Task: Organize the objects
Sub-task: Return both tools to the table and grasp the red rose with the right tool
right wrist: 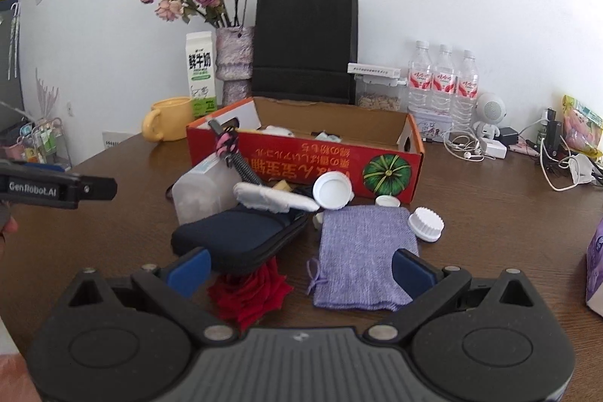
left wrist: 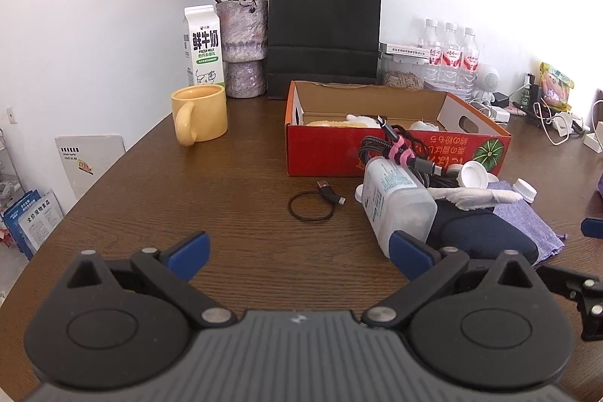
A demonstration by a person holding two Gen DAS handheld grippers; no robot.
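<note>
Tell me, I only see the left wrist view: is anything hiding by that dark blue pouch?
Observer: Yes, a red fabric rose lies at the near edge of the dark blue zipped pouch, partly tucked under it.
Operator: Is the purple cloth just a rag?
Observer: No, the purple knitted cloth is a little bag with a drawstring bow at its near left corner.
Operator: Is the other gripper holding something?
Observer: No, the right hand-held gripper is open and empty.

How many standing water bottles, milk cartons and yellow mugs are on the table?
Standing water bottles: 3
Milk cartons: 1
Yellow mugs: 1
Total: 5
</note>
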